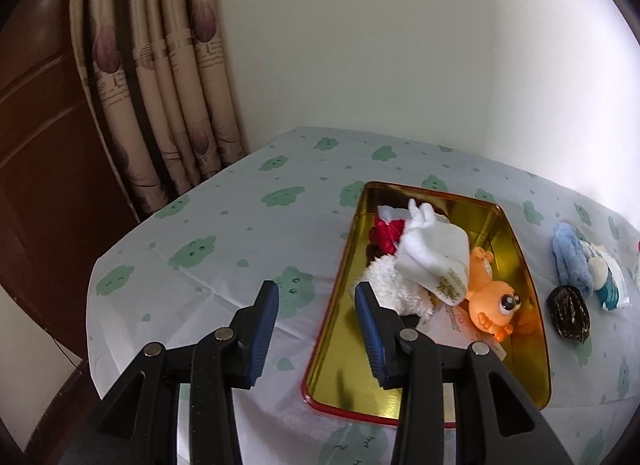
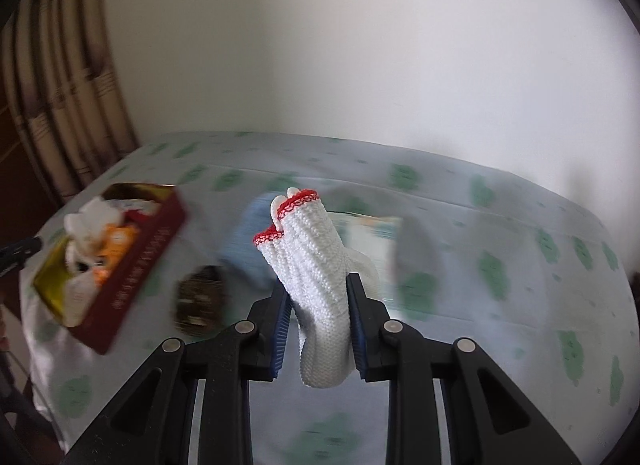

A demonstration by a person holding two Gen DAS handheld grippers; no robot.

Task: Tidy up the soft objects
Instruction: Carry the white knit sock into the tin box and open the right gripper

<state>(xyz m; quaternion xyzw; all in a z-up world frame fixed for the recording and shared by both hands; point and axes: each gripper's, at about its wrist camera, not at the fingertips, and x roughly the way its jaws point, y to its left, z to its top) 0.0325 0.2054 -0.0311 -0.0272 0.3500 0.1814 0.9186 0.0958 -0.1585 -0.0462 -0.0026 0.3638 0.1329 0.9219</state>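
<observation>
Right gripper [image 2: 318, 329] clamps a white glove [image 2: 316, 285]; left gripper [image 1: 316, 329] gapes empty.
We see the tin [image 1: 516, 249] of toys blurred at nine o'clock, its contents hard to read.

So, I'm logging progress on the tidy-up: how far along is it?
Done: orange toy and white plush lie in the tin. In hand: right gripper grips a white knit glove; left gripper is open. Left: blue cloth, dark bundle.
</observation>
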